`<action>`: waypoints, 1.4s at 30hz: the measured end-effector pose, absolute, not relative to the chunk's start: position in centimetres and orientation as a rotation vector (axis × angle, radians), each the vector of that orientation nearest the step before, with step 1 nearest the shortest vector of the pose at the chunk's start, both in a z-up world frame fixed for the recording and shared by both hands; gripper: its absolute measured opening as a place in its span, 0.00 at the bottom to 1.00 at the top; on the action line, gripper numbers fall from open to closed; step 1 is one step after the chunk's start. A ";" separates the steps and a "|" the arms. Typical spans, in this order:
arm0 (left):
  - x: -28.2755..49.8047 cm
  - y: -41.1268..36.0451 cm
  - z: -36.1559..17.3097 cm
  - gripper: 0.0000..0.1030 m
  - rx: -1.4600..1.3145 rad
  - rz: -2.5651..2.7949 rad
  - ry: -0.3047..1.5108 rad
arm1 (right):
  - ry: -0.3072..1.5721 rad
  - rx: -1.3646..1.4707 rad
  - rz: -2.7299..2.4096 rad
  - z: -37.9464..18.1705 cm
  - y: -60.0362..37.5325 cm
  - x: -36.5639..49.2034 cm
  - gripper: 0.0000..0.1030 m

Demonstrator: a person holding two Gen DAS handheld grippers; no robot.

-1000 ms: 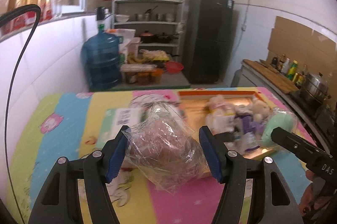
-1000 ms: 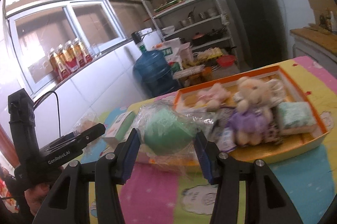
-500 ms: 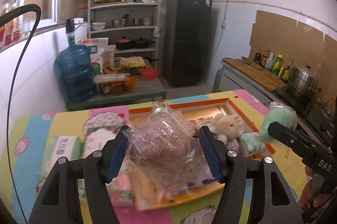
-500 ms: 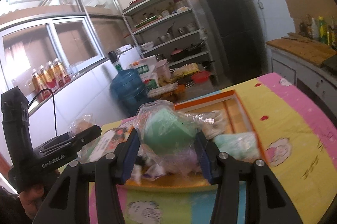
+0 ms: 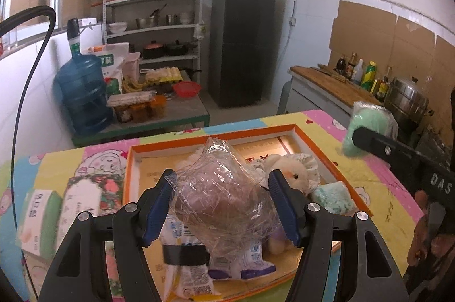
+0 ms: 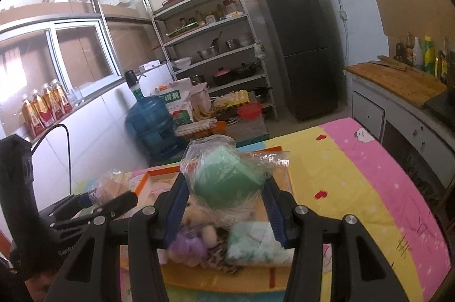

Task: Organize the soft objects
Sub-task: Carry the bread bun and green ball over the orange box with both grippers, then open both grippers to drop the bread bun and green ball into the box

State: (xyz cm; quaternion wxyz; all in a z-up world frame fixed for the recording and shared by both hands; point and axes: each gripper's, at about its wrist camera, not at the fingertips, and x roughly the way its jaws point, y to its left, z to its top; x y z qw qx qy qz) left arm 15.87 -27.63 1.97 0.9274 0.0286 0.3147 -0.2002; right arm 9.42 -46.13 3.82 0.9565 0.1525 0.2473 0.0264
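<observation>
Above the orange tray (image 5: 327, 157) (both raised), the left gripper (image 5: 221, 205) is clamping a brown bagged item (image 5: 219, 199) while the right gripper (image 6: 226, 208) is clamping a green bagged item (image 6: 227, 182).

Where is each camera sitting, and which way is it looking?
Left wrist: sits on the left gripper, looking over its brown bagged toy at the orange tray and fridge; the person's right hand shows.
Right wrist: sits on the right gripper, looking over its green bagged toy toward the shelves; the left gripper shows.
Both share tray, plush doll, fridge.
</observation>
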 end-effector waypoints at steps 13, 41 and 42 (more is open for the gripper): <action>18.3 -28.7 -0.5 0.66 0.064 -0.408 0.703 | 0.571 0.273 0.074 2.4 -46.0 14.7 0.50; 18.6 -29.6 -2.4 0.73 0.102 -0.416 0.710 | 0.729 0.297 0.060 -2.7 -46.4 18.2 0.63; 18.6 -29.6 -2.4 0.73 0.102 -0.417 0.711 | 0.728 0.295 0.058 -2.6 -46.3 18.1 0.64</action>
